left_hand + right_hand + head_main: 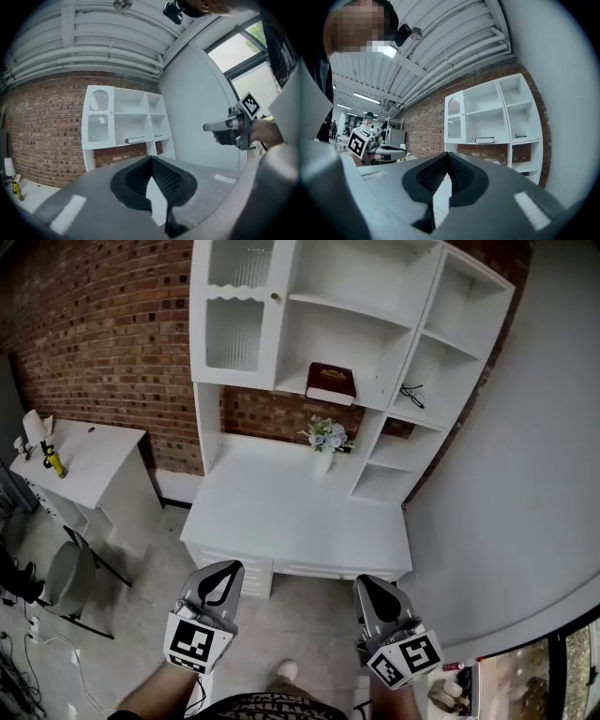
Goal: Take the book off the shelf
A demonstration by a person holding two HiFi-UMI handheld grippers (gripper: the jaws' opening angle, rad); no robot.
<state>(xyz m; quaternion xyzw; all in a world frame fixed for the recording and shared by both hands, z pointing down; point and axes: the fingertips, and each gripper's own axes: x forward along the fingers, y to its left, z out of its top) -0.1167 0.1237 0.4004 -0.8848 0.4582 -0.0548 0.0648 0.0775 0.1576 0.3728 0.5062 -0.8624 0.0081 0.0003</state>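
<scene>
Tongs status: the left tongs (pixel 223 568) and the right tongs (pixel 367 581) are both held low at the near edge of the head view. They point toward the white worktop (pixel 281 517) and are well apart from it. In the left gripper view the left tongs (pixel 151 158) show both black ribbed pads pressed together at the tips, with nothing pinched between them. The right gripper view shows the same for the right tongs (pixel 448 154): tips together, nothing held.

Task object: the dark red book (pixel 330 382) lies flat on the lowest shelf of the wide middle bay of the white shelf unit (pixel 281 343), which stands on the worktop against the red brick wall (pixel 112 324). Neither pair of tongs is near the book. It also appears as a thin dark bar in the left gripper view (pixel 135 139) and in the right gripper view (pixel 485 139).

Adjacent items:
- A pair of dark-framed glasses (pixel 411 393) rests on a shelf in the narrow right-hand bay, beside the book's bay.
- A small white vase of pale flowers (pixel 325 442) stands on the worktop, directly below the book.
- A separate white side table (pixel 94 460) stands to the left and carries a yellow bottle (pixel 54 463) (its contents cannot be told).
</scene>
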